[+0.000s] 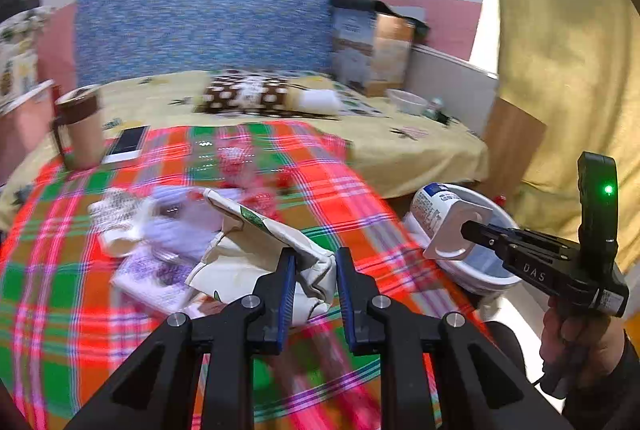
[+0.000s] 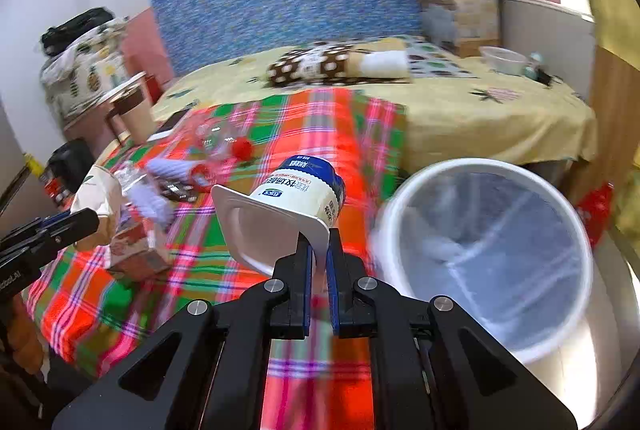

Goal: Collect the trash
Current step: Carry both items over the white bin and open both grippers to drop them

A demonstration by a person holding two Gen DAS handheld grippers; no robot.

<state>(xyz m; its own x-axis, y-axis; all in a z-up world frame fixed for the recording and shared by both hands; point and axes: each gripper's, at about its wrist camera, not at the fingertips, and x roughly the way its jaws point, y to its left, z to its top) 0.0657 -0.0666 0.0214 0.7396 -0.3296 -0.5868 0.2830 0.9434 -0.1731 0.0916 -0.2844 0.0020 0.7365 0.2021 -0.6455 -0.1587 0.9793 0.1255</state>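
Right wrist view: right hand-held gripper [image 2: 318, 250] clamped on the thin rim of an empty yogurt cup [image 2: 294, 200], mouth turned toward the lens, printed body pointing away; pinched at the rim probably because the wall there is thin enough for a near-closed jaw. Held in the air just left of the white trash bin [image 2: 486, 246], which stood on the floor beside the bed, mouth up, apparently ready to take the drop. Left wrist view: left hand-held gripper [image 1: 316, 270] parted around a corner of a crumpled cream paper bag [image 1: 260, 254], fingers [image 1: 287, 282] either side of the fold but seemingly not pressed in, so likely lined up for the next pickup. Bag resting on the plaid blanket [image 1: 80, 310] among other blurred litter: a flattened carton [image 2: 136, 254] and a clear bottle with a red cap [image 2: 228, 146], both well apart from the bin.
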